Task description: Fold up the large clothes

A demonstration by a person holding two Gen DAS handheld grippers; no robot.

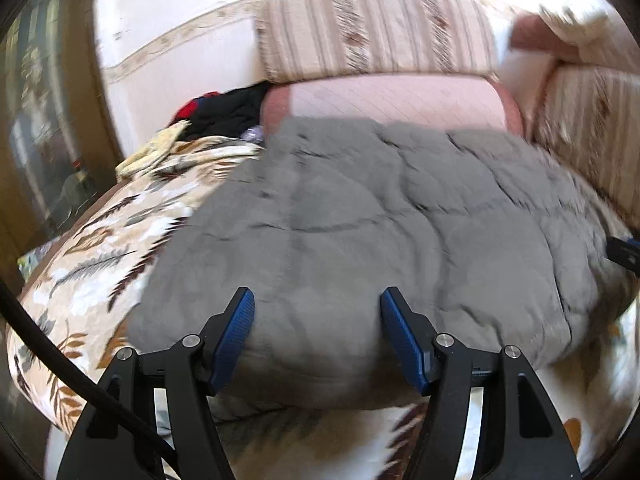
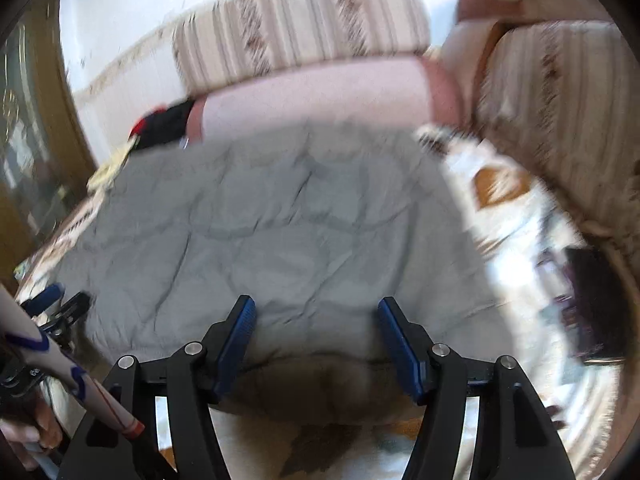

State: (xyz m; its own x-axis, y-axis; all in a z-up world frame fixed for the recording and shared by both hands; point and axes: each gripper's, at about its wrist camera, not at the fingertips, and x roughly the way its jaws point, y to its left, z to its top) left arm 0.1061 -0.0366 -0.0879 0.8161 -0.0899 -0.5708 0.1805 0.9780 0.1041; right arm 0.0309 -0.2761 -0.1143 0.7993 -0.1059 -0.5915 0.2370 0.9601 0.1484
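Note:
A large grey garment point(image 1: 360, 216) lies spread flat on a leaf-patterned bed cover point(image 1: 96, 264); it also fills the middle of the right wrist view point(image 2: 256, 224). My left gripper point(image 1: 318, 300) is open and empty, its blue pads hovering over the garment's near rounded edge. My right gripper point(image 2: 314, 308) is open and empty above the garment's near edge too. The left gripper point(image 2: 60, 304) shows at the left edge of the right wrist view, beside the garment's left corner. Both views are motion-blurred.
A pink bolster point(image 1: 392, 100) and striped cushions point(image 1: 372, 32) line the far side. A black and red clothes pile point(image 1: 224, 112) and a yellow cloth point(image 1: 152, 152) lie at the far left. A wooden cabinet point(image 1: 44, 120) stands left. Another striped cushion point(image 2: 560, 112) is right.

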